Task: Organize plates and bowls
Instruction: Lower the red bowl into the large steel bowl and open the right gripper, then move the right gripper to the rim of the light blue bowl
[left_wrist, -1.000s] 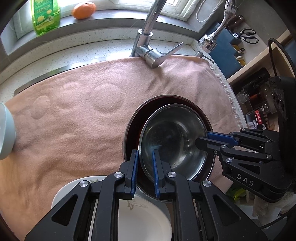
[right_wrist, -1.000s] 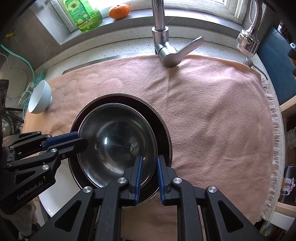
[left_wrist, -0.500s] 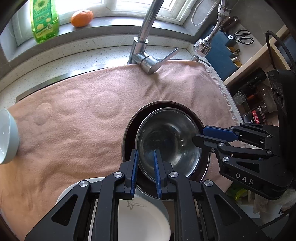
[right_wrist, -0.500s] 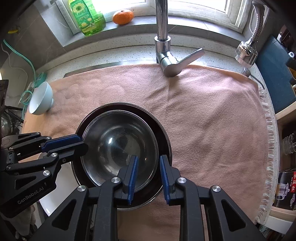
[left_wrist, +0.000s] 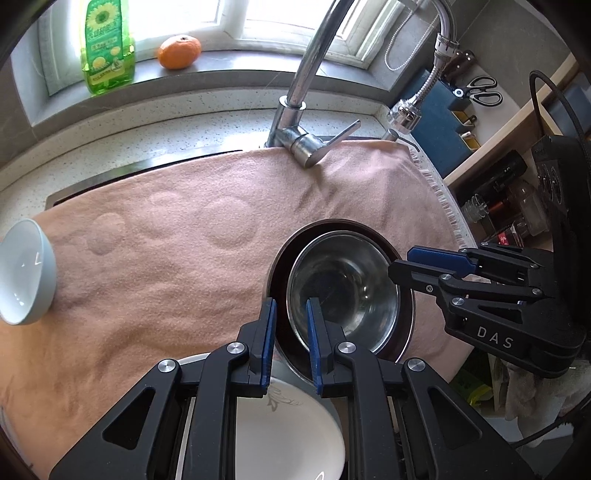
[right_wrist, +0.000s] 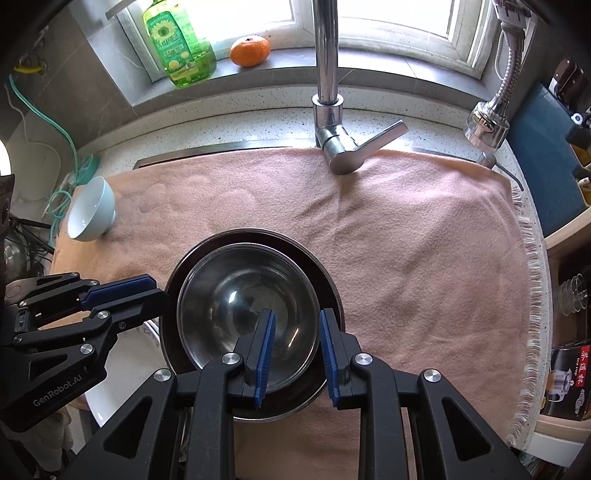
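Note:
A steel bowl (left_wrist: 345, 284) (right_wrist: 236, 299) sits nested inside a dark brown bowl (left_wrist: 280, 258) (right_wrist: 328, 295) on the pink towel (left_wrist: 166, 258) (right_wrist: 406, 240). My left gripper (left_wrist: 290, 312) is open, its fingers either side of the bowls' left rims. My right gripper (right_wrist: 294, 325) is open, its fingers either side of the bowls' near-right rims. A white plate (left_wrist: 288, 432) (right_wrist: 122, 373) lies under my left gripper. A pale blue bowl (left_wrist: 22, 273) (right_wrist: 90, 208) lies tilted at the towel's left edge.
A faucet (left_wrist: 303, 110) (right_wrist: 332, 110) stands behind the towel, with a spray hose (left_wrist: 410, 110) at its right. A green soap bottle (left_wrist: 107, 44) and an orange (left_wrist: 179, 51) sit on the windowsill. Shelves with jars (left_wrist: 498, 210) are at the right.
Both grippers opened off the bowl rims and drew back and up. The nested bowls now rest on the towel.

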